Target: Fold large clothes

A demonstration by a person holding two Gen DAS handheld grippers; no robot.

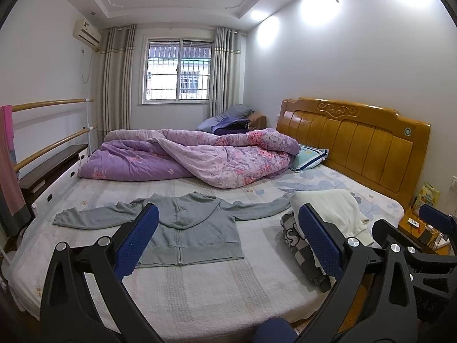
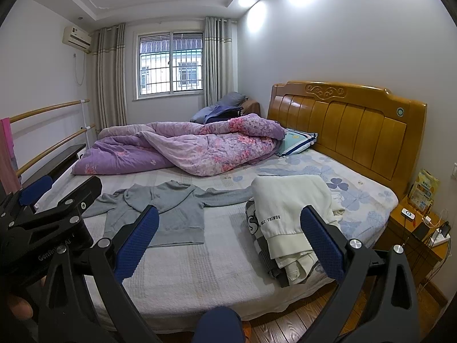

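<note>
Across the bed (image 1: 200, 291) I see a grey hoodie (image 1: 185, 225) spread flat; my left tool (image 1: 228, 240) and right tool (image 2: 228, 240) both hover spread apart, holding nothing.

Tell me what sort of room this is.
A home bedroom, most likely: a bed with a wooden headboard, a rumpled purple quilt, and a grey hoodie spread out for folding.

Matt grey knit hoodie (image 1: 194, 225), glossy wood headboard (image 1: 354, 143).
</note>
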